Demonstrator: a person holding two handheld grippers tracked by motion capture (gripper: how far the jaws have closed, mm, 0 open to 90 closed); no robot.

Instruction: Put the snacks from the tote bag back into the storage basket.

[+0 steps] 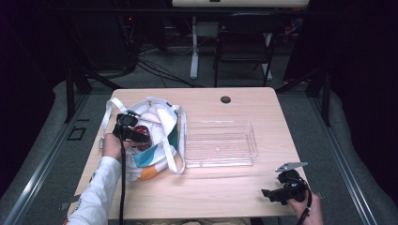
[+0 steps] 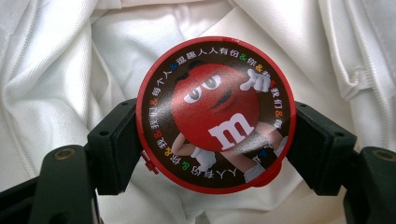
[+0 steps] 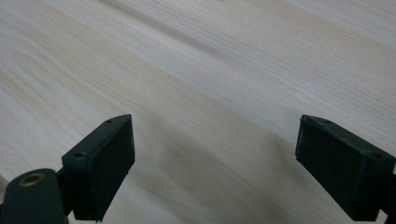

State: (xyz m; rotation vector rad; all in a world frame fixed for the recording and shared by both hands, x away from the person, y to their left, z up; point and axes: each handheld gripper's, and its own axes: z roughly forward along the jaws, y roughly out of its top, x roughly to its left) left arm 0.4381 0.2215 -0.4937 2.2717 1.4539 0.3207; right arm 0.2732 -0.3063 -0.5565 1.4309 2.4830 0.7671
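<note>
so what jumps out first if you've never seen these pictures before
The round red candy tin with a cartoon face on its lid, clamped between the left gripper jaws over the white cloth bag at the table's left. Next, the clear plastic tray mid-table. The right gripper sits open over bare wooden table at the near right corner.

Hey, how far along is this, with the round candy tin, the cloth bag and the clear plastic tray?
Nothing looks finished: the clear plastic tray is empty. In hand: the left gripper is shut on the round red candy tin, over the white cloth bag. The right gripper waits open above the wooden table. Presumably the tin goes into the tray next.
</note>
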